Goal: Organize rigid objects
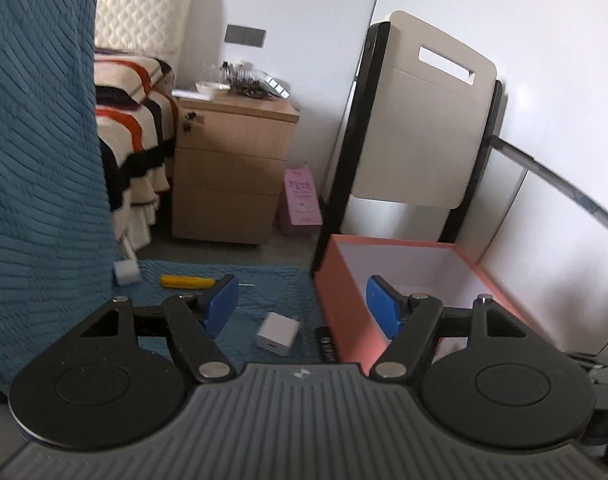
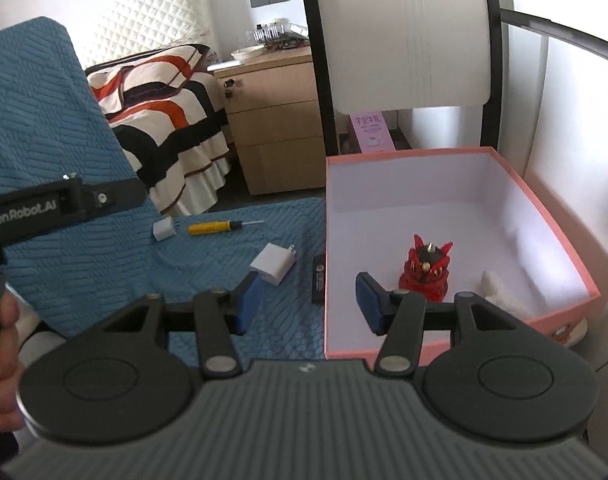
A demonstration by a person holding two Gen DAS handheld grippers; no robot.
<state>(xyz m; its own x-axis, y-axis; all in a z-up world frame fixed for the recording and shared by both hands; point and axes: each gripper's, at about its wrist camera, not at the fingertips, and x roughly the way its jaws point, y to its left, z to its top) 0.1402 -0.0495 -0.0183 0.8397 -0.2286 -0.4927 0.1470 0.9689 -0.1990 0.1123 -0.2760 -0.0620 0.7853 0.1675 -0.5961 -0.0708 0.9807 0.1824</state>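
Red figurine [image 2: 423, 270] upright in pink box [image 2: 543, 216]; chargers [image 2: 272, 264] outside

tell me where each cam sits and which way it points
Left wrist: on the left gripper, looking over the blue quilt at the white charger; only its blue fingers show.
Right wrist: on the right gripper, facing the pink box holding a red figurine; a hand shows left.
Shared: charger, yellow screwdriver, box.
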